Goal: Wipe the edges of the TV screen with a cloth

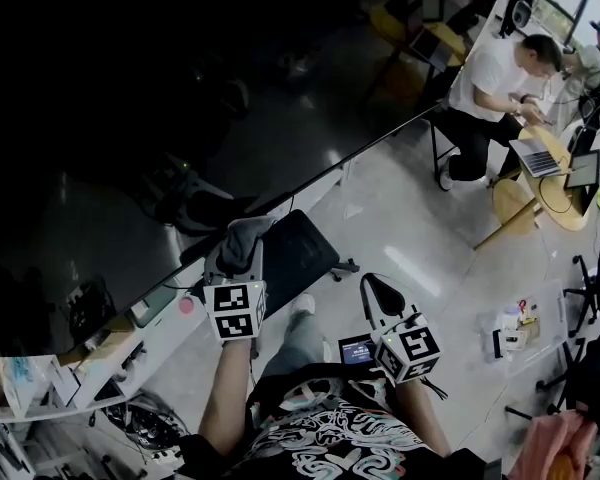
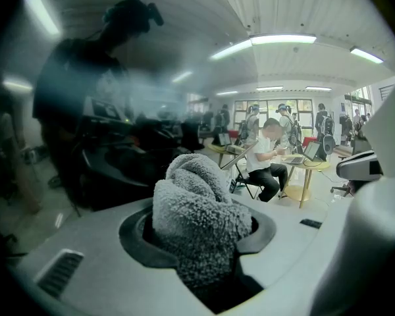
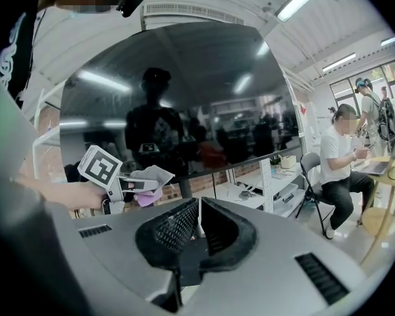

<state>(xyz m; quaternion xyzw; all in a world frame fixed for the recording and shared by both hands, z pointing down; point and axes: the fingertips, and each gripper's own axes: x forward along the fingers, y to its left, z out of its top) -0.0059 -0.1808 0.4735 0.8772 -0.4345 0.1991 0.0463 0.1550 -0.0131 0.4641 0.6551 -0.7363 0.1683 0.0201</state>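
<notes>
gripping a bunched grey cloth [image 2: 197, 209], the left gripper [image 1: 238, 260] has its jaws clamped on the lower part of the wad, and the fleecy top stands out past the tips. in the head view the cloth sits left of centre, right at the lower edge of the tv screen [image 1: 120, 118], the large dark panel filling the upper left of the frame; contact with the edge cannot be confirmed. the right gripper view shows the same cloth at centre left, against the bottom strip of the screen. right gripper [image 3: 199, 209]: jaws pressed together, nothing between them, seen below centre in the head view, apart from the screen. a white shelf unit [image 1: 170, 343] runs beneath the screen's lower edge. a black chair [image 1: 300, 253] stands just right of the cloth. a seated person [image 1: 490, 88] works at a laptop [image 1: 536, 156] in the upper right.
</notes>
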